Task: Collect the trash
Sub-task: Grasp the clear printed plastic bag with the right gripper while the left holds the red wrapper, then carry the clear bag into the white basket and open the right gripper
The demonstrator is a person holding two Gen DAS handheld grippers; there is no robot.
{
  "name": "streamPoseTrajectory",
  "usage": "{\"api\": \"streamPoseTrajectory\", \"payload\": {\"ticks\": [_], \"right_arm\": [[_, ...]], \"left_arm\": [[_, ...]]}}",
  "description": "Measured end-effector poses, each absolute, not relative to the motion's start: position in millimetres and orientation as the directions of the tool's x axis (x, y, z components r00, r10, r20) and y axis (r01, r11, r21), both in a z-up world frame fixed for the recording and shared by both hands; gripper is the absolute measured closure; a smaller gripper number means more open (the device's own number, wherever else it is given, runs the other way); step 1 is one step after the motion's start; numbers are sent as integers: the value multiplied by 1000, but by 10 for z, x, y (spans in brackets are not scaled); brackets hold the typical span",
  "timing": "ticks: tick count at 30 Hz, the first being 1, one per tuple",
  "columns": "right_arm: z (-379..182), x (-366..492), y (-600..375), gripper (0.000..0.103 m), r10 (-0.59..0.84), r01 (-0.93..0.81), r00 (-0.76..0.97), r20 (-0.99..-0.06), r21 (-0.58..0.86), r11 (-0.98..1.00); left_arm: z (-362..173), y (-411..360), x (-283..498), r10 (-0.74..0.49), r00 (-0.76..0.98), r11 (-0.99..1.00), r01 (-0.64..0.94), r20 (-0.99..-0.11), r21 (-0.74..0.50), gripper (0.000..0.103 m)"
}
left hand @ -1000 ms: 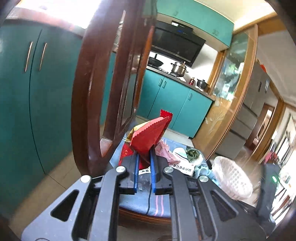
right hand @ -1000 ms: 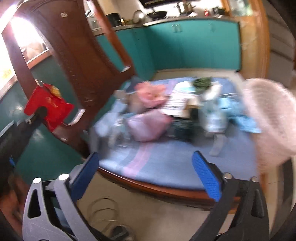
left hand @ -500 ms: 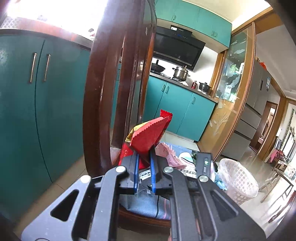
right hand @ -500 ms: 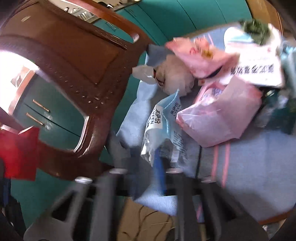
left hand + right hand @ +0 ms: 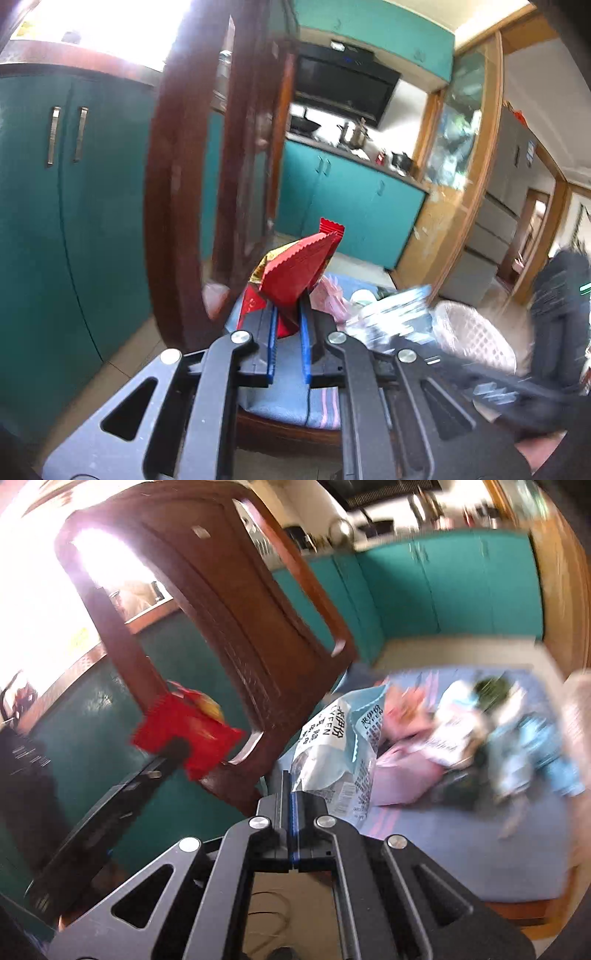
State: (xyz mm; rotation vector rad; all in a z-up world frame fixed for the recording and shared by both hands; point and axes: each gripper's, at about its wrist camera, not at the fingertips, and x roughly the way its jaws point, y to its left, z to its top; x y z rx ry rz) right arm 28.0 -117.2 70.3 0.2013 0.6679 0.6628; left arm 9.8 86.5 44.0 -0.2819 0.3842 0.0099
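My left gripper [image 5: 288, 332] is clamped on a red wrapper [image 5: 295, 273], which sticks up from between its blue pads. My right gripper [image 5: 291, 805] is pinched tight on the lower edge of a pale blue bag [image 5: 332, 753] printed with dark characters; the bag stands up just past the fingertips.

Beyond the right gripper lies a blue cushion [image 5: 443, 849] on a wooden chair [image 5: 229, 602], whose carved back rises to the left. On the cushion, past the blue bag, sits the rest of the trash: a pink bag [image 5: 402, 775], white paper with print [image 5: 450, 734], and something dark green [image 5: 491, 686] farther off, all blurred.

From the left gripper, a white mesh basket [image 5: 476, 339] stands ahead to the right, beside the chair. Teal cabinets [image 5: 351, 206] line the far wall.
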Motion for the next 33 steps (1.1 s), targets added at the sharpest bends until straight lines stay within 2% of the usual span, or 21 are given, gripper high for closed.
{"api": "streamPoseTrajectory", "payload": {"ticks": [5, 10, 13, 19, 23, 33], "right_arm": [[785, 29, -1619, 102, 456, -406, 728, -512, 213, 889], [538, 112, -1944, 102, 346, -286, 771, -535, 196, 938], [516, 162, -2055, 102, 310, -257, 797, -519, 174, 951], [460, 133, -2146, 102, 311, -248, 784, -537, 188, 950], [428, 115, -2070, 102, 320, -266, 776, -544, 178, 947], [442, 112, -1981, 102, 331, -279, 774, -540, 178, 944]], "left_arm": [[423, 576, 260, -104, 903, 978, 16, -416, -208, 91], [483, 181, 533, -181, 861, 981, 125, -474, -149, 91], [527, 11, 698, -201, 848, 979, 156, -490, -132, 91], [344, -89, 820, -156, 857, 988, 132, -491, -84, 91], [202, -48, 916, -166, 827, 985, 119, -537, -121, 91], [196, 18, 856, -142, 829, 989, 94, -541, -116, 90]]}}
